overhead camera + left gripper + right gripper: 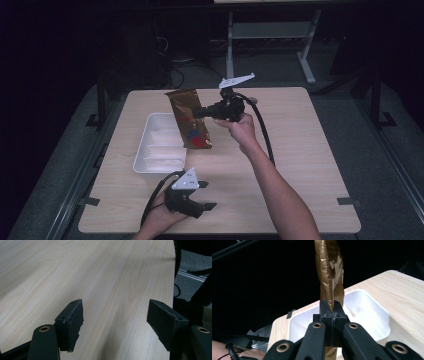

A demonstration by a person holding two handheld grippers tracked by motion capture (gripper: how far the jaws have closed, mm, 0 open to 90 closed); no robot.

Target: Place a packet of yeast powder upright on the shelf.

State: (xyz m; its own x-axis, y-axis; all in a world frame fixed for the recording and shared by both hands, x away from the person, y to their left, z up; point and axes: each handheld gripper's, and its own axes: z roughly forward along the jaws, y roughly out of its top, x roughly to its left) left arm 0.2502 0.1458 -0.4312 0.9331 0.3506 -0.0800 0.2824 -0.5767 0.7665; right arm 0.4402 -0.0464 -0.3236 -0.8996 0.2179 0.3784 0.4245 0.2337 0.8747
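Note:
A brown-gold foil snack bag (189,120) with red and blue print hangs above the table beside the white tray (150,131). My right gripper (201,113) is shut on the bag's edge, held up by a hand. In the right gripper view the bag (330,272) rises edge-on out of the closed jaws of my right gripper (331,308), with the white tray (372,315) below it. My left gripper (205,195) rests near the table's front edge, open, jaws pointing right. In its own view my left gripper (115,315) has only bare wood between its fingers.
The light wooden table (300,150) has free room on its right half. The tray has low dividers inside. Black cables trail from both grippers. Beyond the table's far edge stand a desk frame (270,35) and dark floor.

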